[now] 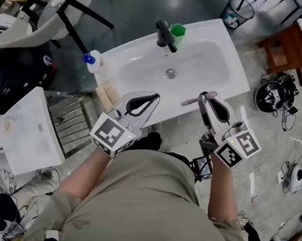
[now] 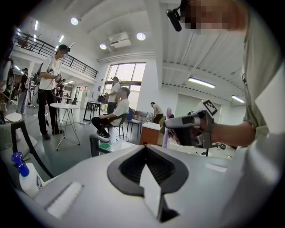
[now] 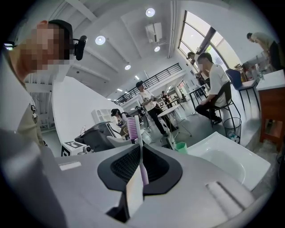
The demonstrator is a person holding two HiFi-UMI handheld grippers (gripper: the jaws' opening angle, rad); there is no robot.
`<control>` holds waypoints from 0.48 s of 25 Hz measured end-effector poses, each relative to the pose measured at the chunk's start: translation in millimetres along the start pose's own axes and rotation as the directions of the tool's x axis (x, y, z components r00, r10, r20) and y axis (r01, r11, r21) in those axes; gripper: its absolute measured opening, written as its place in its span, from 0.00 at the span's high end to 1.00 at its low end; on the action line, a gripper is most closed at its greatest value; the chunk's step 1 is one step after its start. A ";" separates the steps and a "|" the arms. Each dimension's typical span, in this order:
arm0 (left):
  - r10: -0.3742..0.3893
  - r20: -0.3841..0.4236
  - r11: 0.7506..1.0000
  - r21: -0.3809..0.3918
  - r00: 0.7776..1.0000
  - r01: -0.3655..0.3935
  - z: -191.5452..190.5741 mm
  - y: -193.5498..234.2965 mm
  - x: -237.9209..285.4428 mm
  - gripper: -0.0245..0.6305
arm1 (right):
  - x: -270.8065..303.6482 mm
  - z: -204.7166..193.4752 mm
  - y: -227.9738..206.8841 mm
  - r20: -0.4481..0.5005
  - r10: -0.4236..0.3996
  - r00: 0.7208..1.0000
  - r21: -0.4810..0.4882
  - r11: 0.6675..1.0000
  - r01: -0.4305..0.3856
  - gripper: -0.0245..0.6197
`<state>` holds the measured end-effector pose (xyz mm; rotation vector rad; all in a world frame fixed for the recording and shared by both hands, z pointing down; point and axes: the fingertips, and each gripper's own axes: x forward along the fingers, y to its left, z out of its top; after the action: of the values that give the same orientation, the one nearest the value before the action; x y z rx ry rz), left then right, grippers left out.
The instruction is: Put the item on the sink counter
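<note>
A white sink counter (image 1: pixel 131 58) lies ahead of me, with a black faucet (image 1: pixel 165 34) and a green cup (image 1: pixel 177 32) at its far rim. My right gripper (image 1: pixel 204 97) is shut on a pale purple toothbrush (image 1: pixel 190 101), held over the counter's near edge. In the right gripper view the toothbrush (image 3: pixel 135 131) stands up between the jaws, bristles at the top, with the basin (image 3: pixel 229 156) and the green cup (image 3: pixel 180 147) beyond. My left gripper (image 1: pixel 155 96) is shut on nothing, level with the right one. The left gripper view shows the right gripper (image 2: pixel 191 128) holding the toothbrush (image 2: pixel 167 129).
A spray bottle (image 1: pixel 94 61) with a blue cap stands at the counter's left end. A white fixture (image 1: pixel 26 126) sits at my left. On the floor to the right are a wire bin (image 1: pixel 237 11), a wooden table (image 1: pixel 286 44), a black device (image 1: pixel 275 95) and cables. People stand and sit in the room behind.
</note>
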<state>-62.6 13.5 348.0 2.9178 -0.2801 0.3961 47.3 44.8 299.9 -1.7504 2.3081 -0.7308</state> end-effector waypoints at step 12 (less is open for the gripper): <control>-0.007 -0.012 0.999 -0.031 1.000 0.006 -4.2 49.9 5.5 0.95 | 59.7 8.2 -11.3 -0.021 -0.007 1.000 -0.001 1.000 0.007 0.91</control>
<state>-68.8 -34.7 361.2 2.8842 -0.2726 0.4049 42.1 -15.7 308.0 -1.7601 2.3172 -0.7535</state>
